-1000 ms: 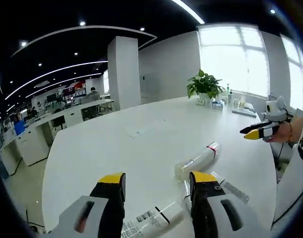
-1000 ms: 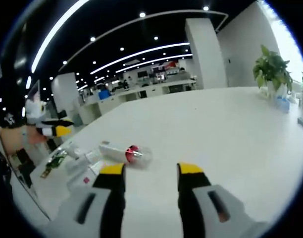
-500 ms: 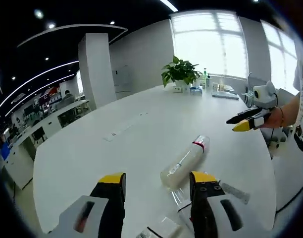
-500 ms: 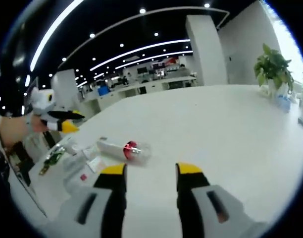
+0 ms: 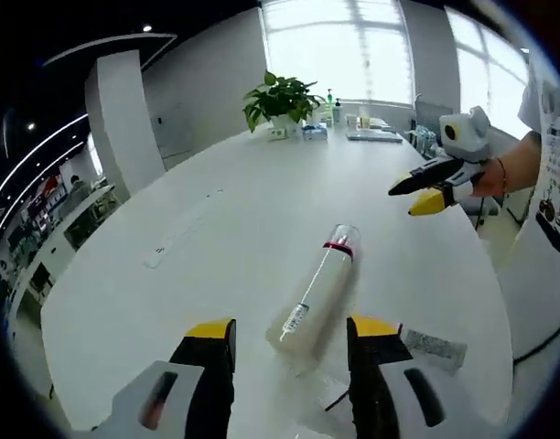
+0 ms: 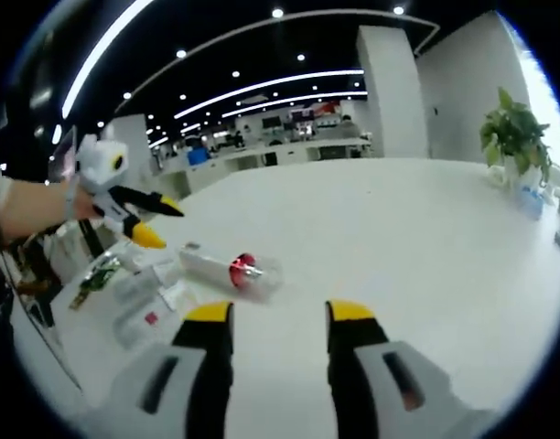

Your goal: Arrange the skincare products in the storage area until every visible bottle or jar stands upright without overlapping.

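Note:
A long white bottle (image 5: 318, 288) with a red band and a clear cap lies on its side on the white table (image 5: 216, 247). My left gripper (image 5: 291, 331) hovers open over its base end, which shows between the two yellow tips. In the right gripper view the same bottle (image 6: 227, 269) lies ahead and to the left of my open right gripper (image 6: 278, 313), which holds nothing. The left gripper (image 6: 138, 219) hangs above and left of the bottle there, apart from it. The right gripper (image 5: 425, 187), held by a hand, is at the right.
A flat sachet (image 5: 433, 346) lies by the right jaw. More products lie near the table edge: a green item (image 6: 97, 278) and flat packets (image 6: 143, 306). A potted plant (image 5: 280, 96) and small bottles stand at the far end.
The left gripper has moved in and tipped down toward the lying bottle, which now sits between its jaws in its view. The right gripper has barely moved. The bottle itself lies as before.

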